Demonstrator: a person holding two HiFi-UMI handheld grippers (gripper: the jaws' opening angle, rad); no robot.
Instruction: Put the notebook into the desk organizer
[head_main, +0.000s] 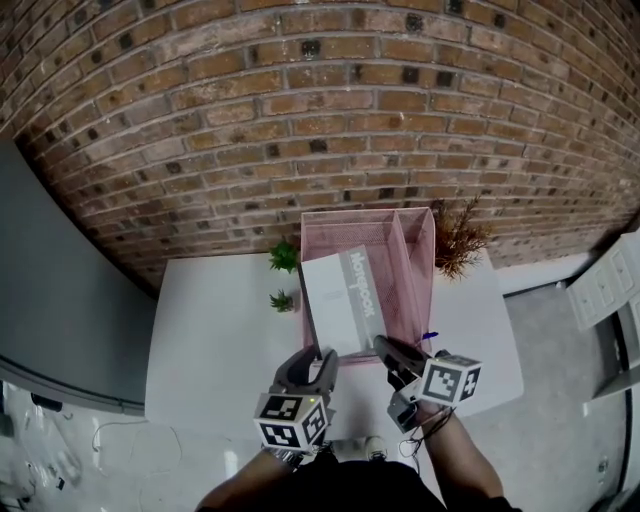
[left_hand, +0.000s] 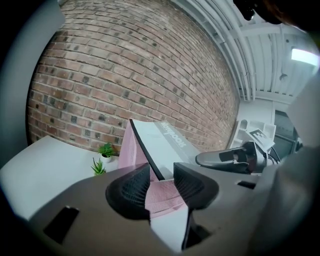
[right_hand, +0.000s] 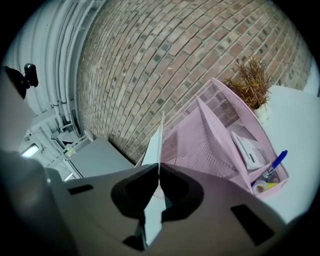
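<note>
Pink mesh desk organizer (head_main: 416, 262) at the middle of the counter's (head_main: 210, 340) far edge, backed against the brick wall (head_main: 320, 100). Notebook (head_main: 338, 292), white with a grey band, tilted on edge in the organizer's wider left compartment, left of the mesh divider, its lower end toward the counter's near edge.

Right gripper (head_main: 386, 347) at the notebook's near right corner. Seen in the right gripper view (right_hand: 159, 188): fingers clamped together on the thin edge of the notebook (right_hand: 154, 149), with the organizer (right_hand: 210, 135) just beyond.

Left gripper (head_main: 314, 360) at the notebook's near left corner. Seen in the left gripper view (left_hand: 162, 186): fingers spread wide, the dark spine edge of the notebook (left_hand: 167, 145) running down between them, neither pad pressing on it.

In the organizer's narrow right section: blue pen (right_hand: 276, 161) at the near end, white card (right_hand: 247, 145) behind it.

Two small green plants (head_main: 284, 257) on the counter just left of the organizer, toward the far edge. Dried brown plant (head_main: 458, 240) just right of it, at the far right corner.
</note>
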